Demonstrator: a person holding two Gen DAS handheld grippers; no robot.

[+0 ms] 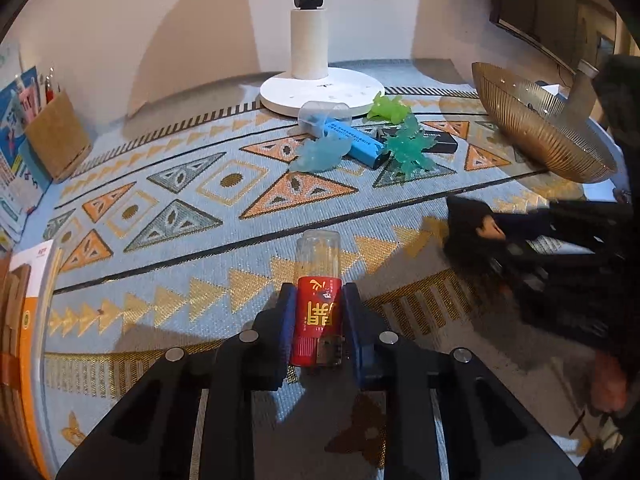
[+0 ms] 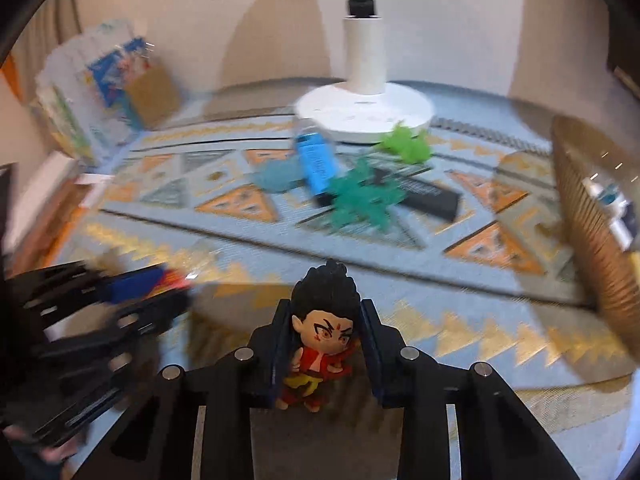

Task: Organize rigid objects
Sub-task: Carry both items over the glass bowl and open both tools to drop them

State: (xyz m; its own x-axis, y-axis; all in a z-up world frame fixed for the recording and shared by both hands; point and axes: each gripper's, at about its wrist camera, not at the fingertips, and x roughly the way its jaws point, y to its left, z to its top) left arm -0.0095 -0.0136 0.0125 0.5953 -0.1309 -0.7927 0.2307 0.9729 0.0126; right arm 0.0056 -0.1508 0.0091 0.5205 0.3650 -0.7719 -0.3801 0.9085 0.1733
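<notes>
Your left gripper [image 1: 316, 316] has its fingers closed on a red-labelled clear tube [image 1: 318, 304], held above the patterned cloth [image 1: 208, 208] of the worktop. Your right gripper [image 2: 324, 344] has its fingers closed on the head of a black-haired figurine [image 2: 320, 336] in red clothes.

Ahead, against the round white lamp base [image 1: 320, 90], lies a cluster: one blue rectangular stick [image 1: 354, 142], one black box [image 2: 428, 194], one overturned clear cup [image 1: 324, 114], and three translucent toy creatures, namely one pale blue [image 1: 320, 154], one teal [image 1: 410, 148] and one light green [image 1: 390, 108]. The teal toy lies over the black box, and the blue stick partly covers the cup's mouth.

One ribbed golden bowl [image 1: 536, 136] stands tilted at the right, with small items inside that are too blurred to name. One cork pen holder [image 1: 56, 136] stands at the far left beside printed papers [image 1: 16, 168].

The right wrist view is motion-blurred; the left gripper [image 2: 132, 292] shows there only as a smeared dark shape, and in the left wrist view the right gripper [image 1: 520, 236] is equally indistinct
</notes>
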